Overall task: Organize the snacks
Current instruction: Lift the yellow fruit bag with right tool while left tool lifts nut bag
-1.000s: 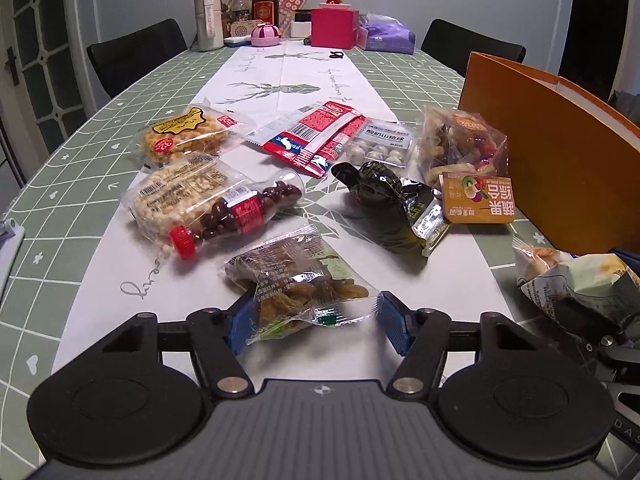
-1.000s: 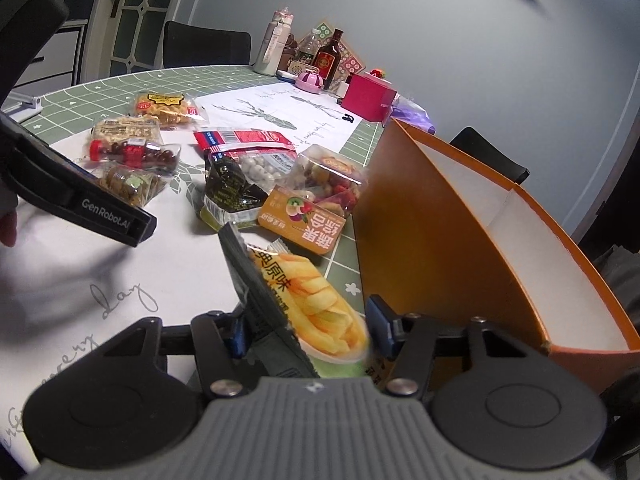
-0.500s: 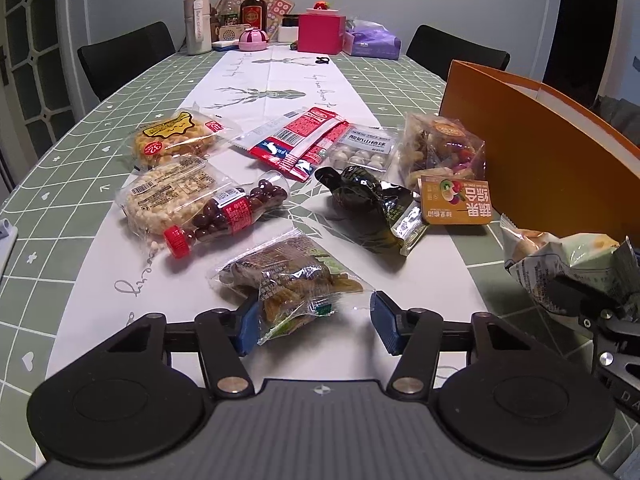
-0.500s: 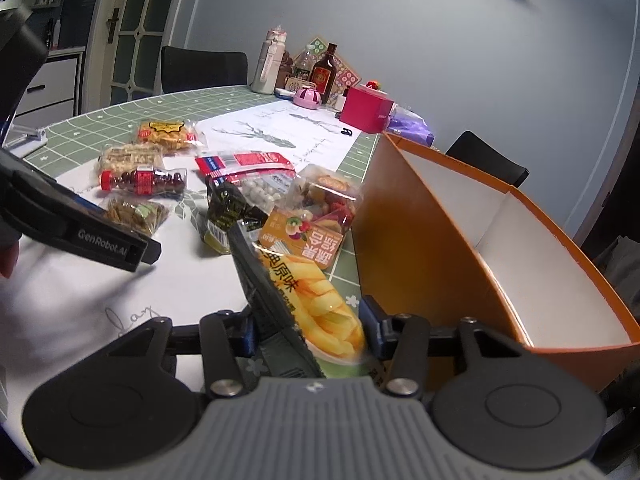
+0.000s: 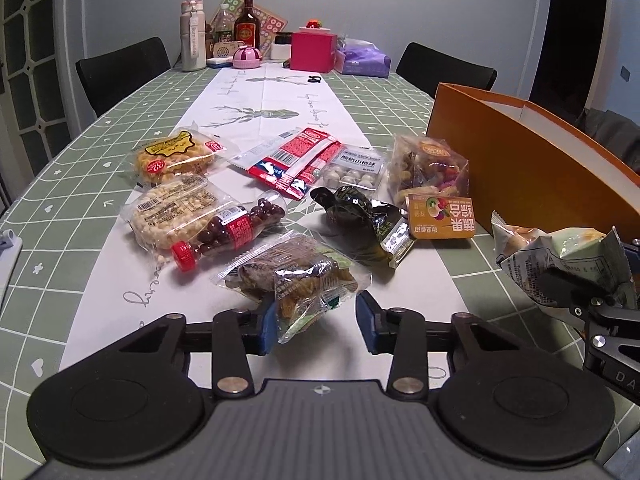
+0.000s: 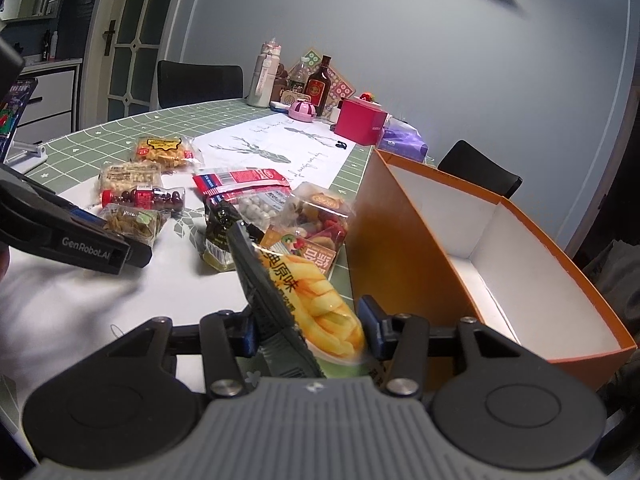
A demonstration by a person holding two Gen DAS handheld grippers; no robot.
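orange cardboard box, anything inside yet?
The orange cardboard box shows bare white inner walls and floor, with no snacks on the visible part. The near corner of its floor is hidden behind the box wall and the right gripper, which is shut on a fries bag.

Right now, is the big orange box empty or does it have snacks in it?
Empty as far as shows: the orange box has bare white walls and floor, and the snack packets still lie on the table.

snacks (image 5: 280,184) on table (image 5: 72,184) | box (image 5: 532,172) right | bottles (image 5: 244,28) behind, probably

"GenRobot.AI" on the left claw's (image 6: 120,236) black side, white lettering.
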